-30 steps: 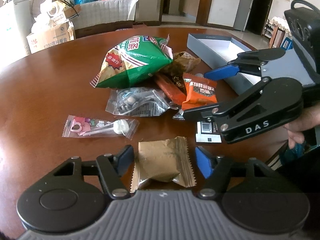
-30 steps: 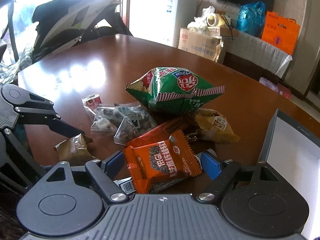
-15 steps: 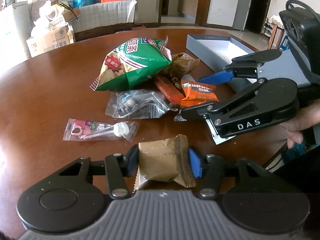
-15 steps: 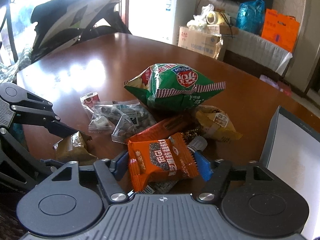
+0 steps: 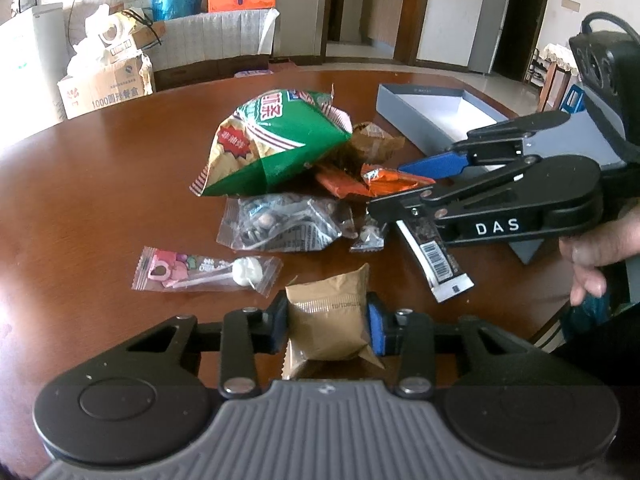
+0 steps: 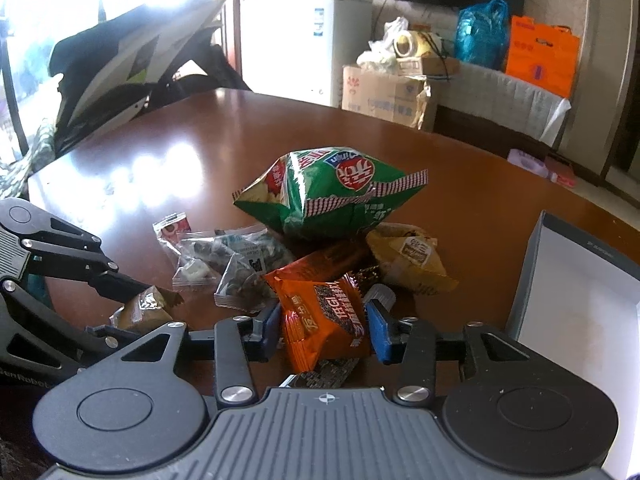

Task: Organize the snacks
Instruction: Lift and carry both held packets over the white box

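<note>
My left gripper (image 5: pixel 327 326) is shut on a tan snack packet (image 5: pixel 326 320) at the near table edge; the packet also shows in the right wrist view (image 6: pixel 144 308). My right gripper (image 6: pixel 322 326) is shut on an orange snack packet (image 6: pixel 324 320), lifted off the pile. In the left wrist view the right gripper (image 5: pixel 404 188) sits right of the pile with the orange packet (image 5: pixel 392 182) between its fingers. A green chip bag (image 5: pixel 272 148) tops the pile. A grey open box (image 5: pixel 432 108) stands at the back right.
On the brown round table (image 5: pixel 100 184) lie a clear bag of dark sweets (image 5: pixel 280 224), a pink lollipop packet (image 5: pixel 204 270), a black-and-white bar (image 5: pixel 436 256), a small wrapped sweet (image 5: pixel 370 236) and a yellow-brown packet (image 6: pixel 408 258). Cardboard boxes and furniture stand beyond the table.
Both grippers went from open to shut: the left closed on the tan packet, the right on the orange packet and raised it off the black-and-white bar.
</note>
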A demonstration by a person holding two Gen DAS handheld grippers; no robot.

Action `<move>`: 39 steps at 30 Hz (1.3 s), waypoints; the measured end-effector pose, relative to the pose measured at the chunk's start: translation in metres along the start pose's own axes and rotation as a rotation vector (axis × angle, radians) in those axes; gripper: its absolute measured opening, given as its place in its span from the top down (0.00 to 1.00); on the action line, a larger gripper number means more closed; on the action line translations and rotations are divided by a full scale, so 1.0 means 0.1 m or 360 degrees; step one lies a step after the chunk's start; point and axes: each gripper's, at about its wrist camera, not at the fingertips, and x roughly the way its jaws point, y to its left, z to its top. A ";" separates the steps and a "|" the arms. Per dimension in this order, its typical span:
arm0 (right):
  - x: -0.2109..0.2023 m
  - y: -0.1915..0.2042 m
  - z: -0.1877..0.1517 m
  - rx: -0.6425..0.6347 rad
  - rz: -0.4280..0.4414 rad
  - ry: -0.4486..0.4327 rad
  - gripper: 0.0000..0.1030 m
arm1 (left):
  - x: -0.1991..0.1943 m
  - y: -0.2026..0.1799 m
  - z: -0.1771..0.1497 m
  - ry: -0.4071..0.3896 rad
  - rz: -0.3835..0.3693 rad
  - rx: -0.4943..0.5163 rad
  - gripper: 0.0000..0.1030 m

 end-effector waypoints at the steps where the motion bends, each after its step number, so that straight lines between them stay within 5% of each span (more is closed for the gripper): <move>1: -0.01 0.00 0.00 0.0001 -0.0001 -0.0002 0.57 | -0.01 -0.01 0.01 -0.0007 0.0001 0.0002 0.64; 16: -0.40 -0.18 0.03 0.0127 0.0000 -0.0151 0.58 | -0.17 -0.19 0.25 -0.0139 -0.0009 0.0001 0.65; 39: -0.90 -0.70 -0.15 0.0299 -0.0146 -0.0257 0.58 | -0.03 -0.75 0.59 -0.0177 -0.0044 0.0074 0.64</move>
